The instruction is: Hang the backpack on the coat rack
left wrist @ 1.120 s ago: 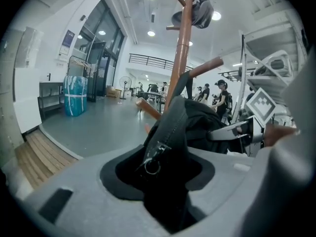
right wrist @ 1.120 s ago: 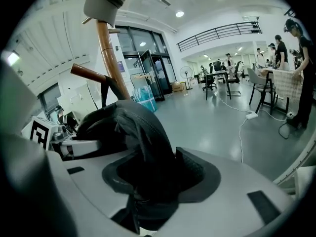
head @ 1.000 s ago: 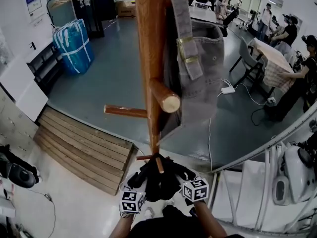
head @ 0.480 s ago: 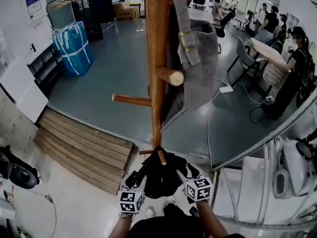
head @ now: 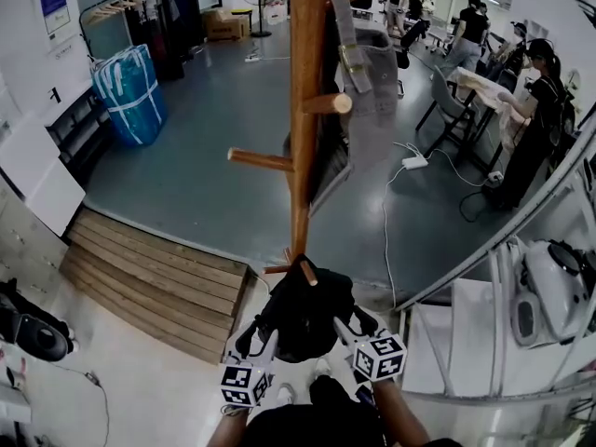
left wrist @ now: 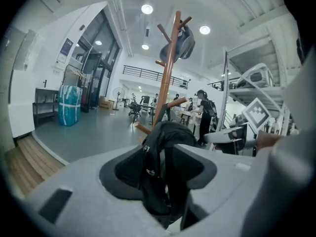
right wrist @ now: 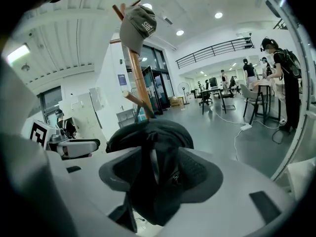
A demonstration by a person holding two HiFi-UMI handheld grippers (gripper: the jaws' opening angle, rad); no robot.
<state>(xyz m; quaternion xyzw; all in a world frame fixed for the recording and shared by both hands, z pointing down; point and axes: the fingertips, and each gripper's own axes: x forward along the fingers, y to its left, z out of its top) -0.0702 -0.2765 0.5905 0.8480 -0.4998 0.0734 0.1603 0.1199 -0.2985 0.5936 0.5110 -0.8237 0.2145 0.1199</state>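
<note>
**Here, both grippers hold the backpack at the foot of the coat rack**

Seen from the head view, the black backpack (head: 303,310) hangs between the two grippers, off the floor and right against the lower end of the wooden coat rack (head: 305,110). The tip of the rack's lowest peg (head: 306,271) overlaps the top of the backpack, but I cannot tell whether the bag rests on that peg.

The left gripper (head: 267,341) has black fabric and a strap of the backpack bunched in the gap between its jaws. The jaws are closing on it, and the fabric fills the space between the pads. The right gripper (head: 345,331) is clamped on the other side of the bag in the same way, with a fold of fabric and a zip pull sitting between its pads. Each gripper's marker cube faces up towards the head camera.

Higher on the rack, a grey canvas bag (head: 372,73) hangs from an upper peg. A wooden ramp (head: 158,282) lies on the floor to the left of the rack. A blue wrapped bundle (head: 128,91) stands well beyond it. People (head: 535,110) are gathered at tables far to the right.
</note>
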